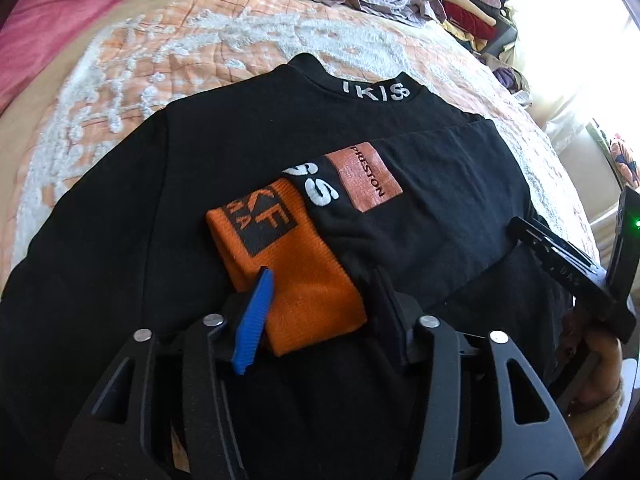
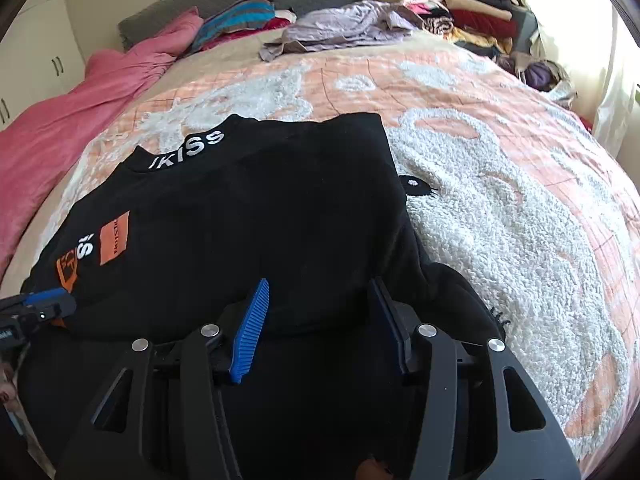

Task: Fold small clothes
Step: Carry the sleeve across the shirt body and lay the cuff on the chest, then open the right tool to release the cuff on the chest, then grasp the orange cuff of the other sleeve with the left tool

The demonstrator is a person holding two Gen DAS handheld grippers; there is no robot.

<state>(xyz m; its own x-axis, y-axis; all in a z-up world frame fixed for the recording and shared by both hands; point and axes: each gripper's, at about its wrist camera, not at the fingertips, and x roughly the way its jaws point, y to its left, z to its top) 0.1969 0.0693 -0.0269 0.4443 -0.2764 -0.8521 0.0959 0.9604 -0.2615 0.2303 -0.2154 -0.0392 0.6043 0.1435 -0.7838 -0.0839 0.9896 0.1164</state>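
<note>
A black sweater (image 1: 160, 200) (image 2: 260, 200) with white collar lettering lies flat on the bed, collar at the far side. One sleeve is folded across its chest and ends in an orange cuff (image 1: 288, 272) (image 2: 68, 272). My left gripper (image 1: 320, 280) stands open astride that cuff: the blue left pad is at the cuff's edge and the right pad is clear of it. My right gripper (image 2: 320, 288) is open low over the sweater's right side, with a black fold lying between its fingers. Each gripper shows at the edge of the other's view: right gripper (image 1: 532, 232), left gripper (image 2: 60, 300).
The sweater rests on a peach-and-white tufted bedspread (image 1: 160, 60) (image 2: 500, 200). A pink blanket (image 1: 60, 20) (image 2: 60, 128) lies along the left side. A loose lilac garment (image 2: 348, 24) and stacks of folded clothes (image 2: 472, 8) sit at the far end. A hand (image 1: 596, 360) holds the right gripper.
</note>
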